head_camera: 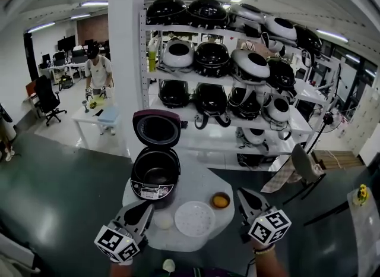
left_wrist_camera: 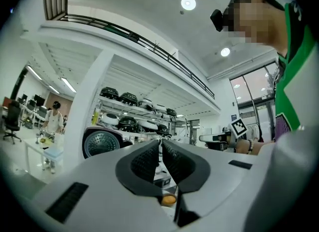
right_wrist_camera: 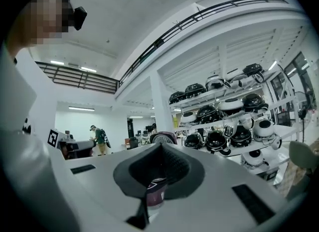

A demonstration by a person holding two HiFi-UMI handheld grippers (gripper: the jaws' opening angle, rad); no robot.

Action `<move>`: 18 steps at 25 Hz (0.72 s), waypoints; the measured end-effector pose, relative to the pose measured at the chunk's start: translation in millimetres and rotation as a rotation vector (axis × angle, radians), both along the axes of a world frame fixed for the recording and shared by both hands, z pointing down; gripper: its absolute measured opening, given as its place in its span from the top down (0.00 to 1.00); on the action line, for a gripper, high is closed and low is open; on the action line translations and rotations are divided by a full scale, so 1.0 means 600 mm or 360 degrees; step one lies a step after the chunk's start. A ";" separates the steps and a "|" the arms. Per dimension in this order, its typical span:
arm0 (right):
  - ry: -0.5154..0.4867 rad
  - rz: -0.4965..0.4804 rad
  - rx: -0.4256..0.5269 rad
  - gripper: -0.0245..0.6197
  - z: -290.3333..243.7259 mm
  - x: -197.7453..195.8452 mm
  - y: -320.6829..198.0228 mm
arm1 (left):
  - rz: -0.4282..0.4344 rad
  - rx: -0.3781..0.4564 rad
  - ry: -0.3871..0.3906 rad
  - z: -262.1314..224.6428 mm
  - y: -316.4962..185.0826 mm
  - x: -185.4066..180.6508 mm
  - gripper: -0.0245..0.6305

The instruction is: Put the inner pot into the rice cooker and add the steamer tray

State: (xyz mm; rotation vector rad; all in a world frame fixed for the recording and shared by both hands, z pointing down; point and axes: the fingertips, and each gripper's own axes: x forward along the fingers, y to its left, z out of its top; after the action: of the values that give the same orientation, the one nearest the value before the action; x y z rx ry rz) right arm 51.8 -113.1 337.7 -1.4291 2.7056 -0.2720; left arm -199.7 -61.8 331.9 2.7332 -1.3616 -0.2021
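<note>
I am holding the left gripper (head_camera: 144,209) with its jaws pressed together on nothing, and the right gripper (head_camera: 242,194) is likewise closed and empty, both pointing level toward the shelves. The steamer tray (head_camera: 195,218), a white disc, is lying flat on the round table (head_camera: 196,181) just ahead and between the two grippers, about equally near to each (being round, it is offering no long axis to line up with). Beyond it, on the left gripper's side, the rice cooker (head_camera: 155,178) is standing with its lid raised, and the inner pot (head_camera: 156,173) is, I judge, already sitting inside. The tray is waiting, so I am expecting to open one gripper and reach inward for its rim.
</note>
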 end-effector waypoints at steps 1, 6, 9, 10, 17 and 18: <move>0.0003 0.0001 0.0015 0.95 -0.004 0.008 0.006 | -0.0046 -0.0003 0.0015 -0.003 0.007 -0.002 0.90; -0.0035 -0.0013 0.0075 0.95 -0.019 0.036 0.036 | -0.0212 -0.0006 0.0103 -0.009 0.038 -0.011 0.93; -0.0031 -0.0023 0.0108 0.95 -0.024 0.044 0.047 | -0.0275 -0.0009 0.0068 -0.008 0.048 -0.012 0.93; -0.0031 -0.0019 0.0109 0.95 -0.024 0.046 0.051 | -0.0289 -0.0013 0.0060 -0.008 0.051 -0.012 0.93; -0.0064 0.0022 0.0112 0.95 -0.020 0.062 0.069 | -0.0409 -0.0063 -0.0027 0.006 0.054 -0.022 0.93; -0.0075 0.0037 0.0108 0.95 -0.018 0.065 0.069 | -0.0416 -0.0068 -0.0035 0.005 0.054 -0.023 0.93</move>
State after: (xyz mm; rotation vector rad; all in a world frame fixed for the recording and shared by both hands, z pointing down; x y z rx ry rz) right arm 90.9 -71.6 326.8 -1.4165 2.6325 -0.2075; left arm -213.5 -29.1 335.0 2.5235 -1.7060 -0.1568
